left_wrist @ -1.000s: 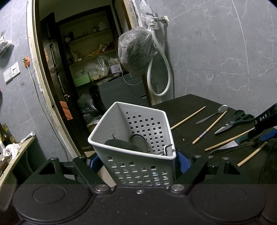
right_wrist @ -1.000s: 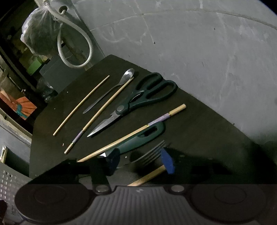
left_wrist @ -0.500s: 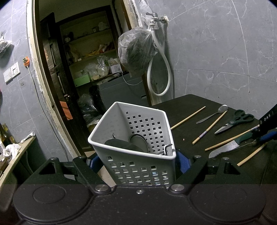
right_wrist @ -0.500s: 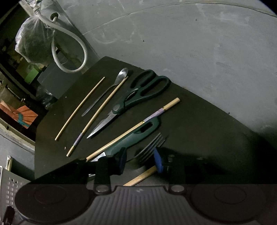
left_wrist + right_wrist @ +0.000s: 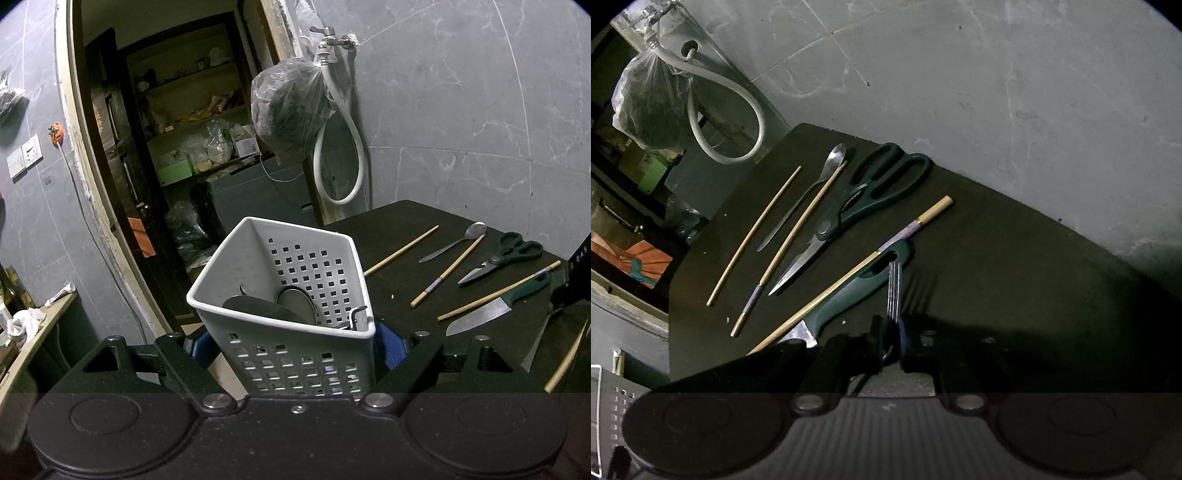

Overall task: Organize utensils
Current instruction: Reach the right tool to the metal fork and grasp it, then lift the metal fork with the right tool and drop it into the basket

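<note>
My left gripper (image 5: pixel 295 347) is shut on the white perforated basket (image 5: pixel 317 273), its blue pads against both side walls; dark round utensils lie inside. On the black table (image 5: pixel 997 236), my right gripper (image 5: pixel 892 343) has its jaws closing on a metal fork (image 5: pixel 894 291), which stands on edge between the pads with its tines pointing away. Just left of the fork lie a green-handled knife (image 5: pixel 849 295) and a long chopstick (image 5: pixel 849 273). Beyond them are green scissors (image 5: pixel 871 199), a spoon (image 5: pixel 812 188) and two more chopsticks (image 5: pixel 798 240). The left wrist view shows the fork (image 5: pixel 543 332) at the far right.
A grey tiled wall (image 5: pixel 997 92) borders the table's far side. A tap with a white hose (image 5: pixel 347 158) and a hanging plastic bag (image 5: pixel 288 110) sit at the table's left end. An open doorway with shelves (image 5: pixel 184 129) lies beyond the basket.
The right jaws have closed in around the fork, which has turned from lying flat to standing on edge between the pads. The left gripper and basket have not moved.
</note>
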`<act>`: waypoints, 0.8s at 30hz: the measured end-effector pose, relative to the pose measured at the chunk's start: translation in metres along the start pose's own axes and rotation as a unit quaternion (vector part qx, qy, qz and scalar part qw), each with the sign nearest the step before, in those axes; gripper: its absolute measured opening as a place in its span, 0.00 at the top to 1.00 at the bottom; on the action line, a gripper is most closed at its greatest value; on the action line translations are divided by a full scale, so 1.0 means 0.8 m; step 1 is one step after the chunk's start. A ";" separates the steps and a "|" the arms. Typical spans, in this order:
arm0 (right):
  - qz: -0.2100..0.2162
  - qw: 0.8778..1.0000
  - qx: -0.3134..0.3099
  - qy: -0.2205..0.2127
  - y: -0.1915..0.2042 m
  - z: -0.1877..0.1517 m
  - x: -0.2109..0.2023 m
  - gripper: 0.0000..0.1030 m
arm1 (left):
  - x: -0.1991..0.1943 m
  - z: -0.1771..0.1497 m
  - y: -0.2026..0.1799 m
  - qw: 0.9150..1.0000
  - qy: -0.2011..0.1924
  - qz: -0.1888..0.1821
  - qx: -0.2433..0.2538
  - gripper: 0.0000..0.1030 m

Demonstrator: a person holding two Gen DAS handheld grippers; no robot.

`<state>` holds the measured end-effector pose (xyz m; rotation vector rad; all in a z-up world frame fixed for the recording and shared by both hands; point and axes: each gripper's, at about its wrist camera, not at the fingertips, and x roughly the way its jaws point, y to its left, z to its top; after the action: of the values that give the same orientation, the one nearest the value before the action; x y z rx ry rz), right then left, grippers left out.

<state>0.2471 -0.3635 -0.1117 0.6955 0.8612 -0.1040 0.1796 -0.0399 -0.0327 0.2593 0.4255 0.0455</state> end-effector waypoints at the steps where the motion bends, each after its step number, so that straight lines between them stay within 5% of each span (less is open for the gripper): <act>1: 0.005 1.000 0.004 0.003 -0.001 0.001 0.001 0.91 | 0.000 0.000 0.000 1.000 0.000 0.000 0.000 0.17; 7: 0.009 1.000 -0.011 0.001 0.000 0.001 0.004 1.00 | 0.000 0.000 0.000 1.000 0.000 0.000 -0.001 0.17; 13: 0.015 1.000 -0.015 0.009 0.002 0.003 0.007 0.97 | 0.000 0.000 -0.001 1.000 0.000 0.000 -0.001 0.17; 14: 0.017 1.000 -0.008 0.009 0.000 0.004 0.007 0.94 | 0.000 0.000 -0.001 1.000 0.000 0.000 -0.001 0.17; 19: 0.024 0.999 -0.036 -0.019 0.004 0.009 0.003 0.47 | 0.001 0.000 -0.001 1.000 0.000 0.001 0.000 0.17; 24: 0.042 0.994 -0.092 -0.032 0.008 0.015 0.013 0.48 | 0.001 0.001 -0.001 1.000 0.000 0.001 0.001 0.17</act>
<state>0.2639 -0.3639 -0.1104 0.5517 0.7687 0.0281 0.1805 -0.0406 -0.0326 0.2610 0.4255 0.0463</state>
